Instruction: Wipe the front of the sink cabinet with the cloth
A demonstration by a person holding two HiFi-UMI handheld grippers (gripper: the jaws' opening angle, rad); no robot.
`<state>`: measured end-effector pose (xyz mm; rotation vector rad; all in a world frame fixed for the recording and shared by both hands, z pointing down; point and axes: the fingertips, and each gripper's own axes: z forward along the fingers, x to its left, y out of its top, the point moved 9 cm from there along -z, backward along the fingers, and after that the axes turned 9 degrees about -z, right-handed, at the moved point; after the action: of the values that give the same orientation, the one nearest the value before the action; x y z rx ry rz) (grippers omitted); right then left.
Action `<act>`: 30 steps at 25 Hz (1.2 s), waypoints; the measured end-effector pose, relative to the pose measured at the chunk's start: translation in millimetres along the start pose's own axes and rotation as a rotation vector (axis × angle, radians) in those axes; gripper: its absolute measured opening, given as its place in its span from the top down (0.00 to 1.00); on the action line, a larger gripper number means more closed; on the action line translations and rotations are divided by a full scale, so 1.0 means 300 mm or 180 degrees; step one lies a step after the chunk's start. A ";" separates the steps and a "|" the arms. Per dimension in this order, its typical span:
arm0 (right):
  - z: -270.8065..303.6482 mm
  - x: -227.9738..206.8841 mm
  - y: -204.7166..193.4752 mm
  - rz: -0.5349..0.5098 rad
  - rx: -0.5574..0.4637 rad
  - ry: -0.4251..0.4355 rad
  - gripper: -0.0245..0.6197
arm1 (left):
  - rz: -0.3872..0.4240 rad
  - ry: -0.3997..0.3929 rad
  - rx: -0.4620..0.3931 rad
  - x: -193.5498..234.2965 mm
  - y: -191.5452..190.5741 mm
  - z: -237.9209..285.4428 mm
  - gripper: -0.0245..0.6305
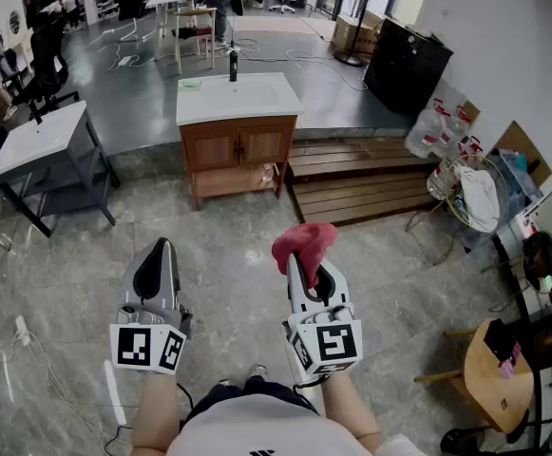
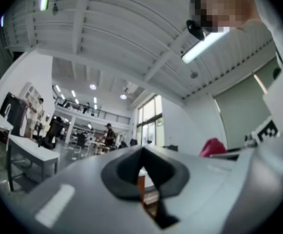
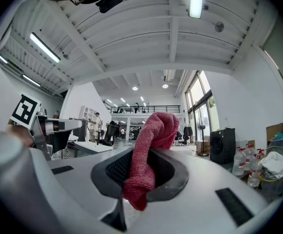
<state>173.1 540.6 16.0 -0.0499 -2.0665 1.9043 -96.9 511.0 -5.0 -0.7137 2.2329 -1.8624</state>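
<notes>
Red towelling cloth: soft, light and limp, pinched mid-fold in the clenched right gripper, a bunch standing above the jaws and a tail drooping below. Left gripper: jaws together, nothing between them. Wooden sink cabinet with white basin top: well apart, ahead of both grippers. The cloth probably flops and slips under pressure, so a deep grip on gathered folds suits wiping.
</notes>
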 end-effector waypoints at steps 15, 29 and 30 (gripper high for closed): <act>0.044 -0.073 0.001 0.0001 -0.0127 0.0001 0.87 | 0.0059 -0.0041 -0.0105 -0.039 0.005 0.066 0.95; 0.183 -0.129 -0.056 0.0055 -0.0050 0.0064 0.87 | 0.0015 -0.0002 -0.0064 0.012 -0.055 0.193 0.95; 0.209 -0.136 -0.056 0.0039 -0.0047 0.0063 0.87 | 0.0000 -0.0006 -0.0066 0.025 -0.059 0.220 0.95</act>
<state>198.6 468.5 20.1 -0.0848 -2.0722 1.8883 -72.1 447.0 -1.0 -0.7186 2.2544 -1.8405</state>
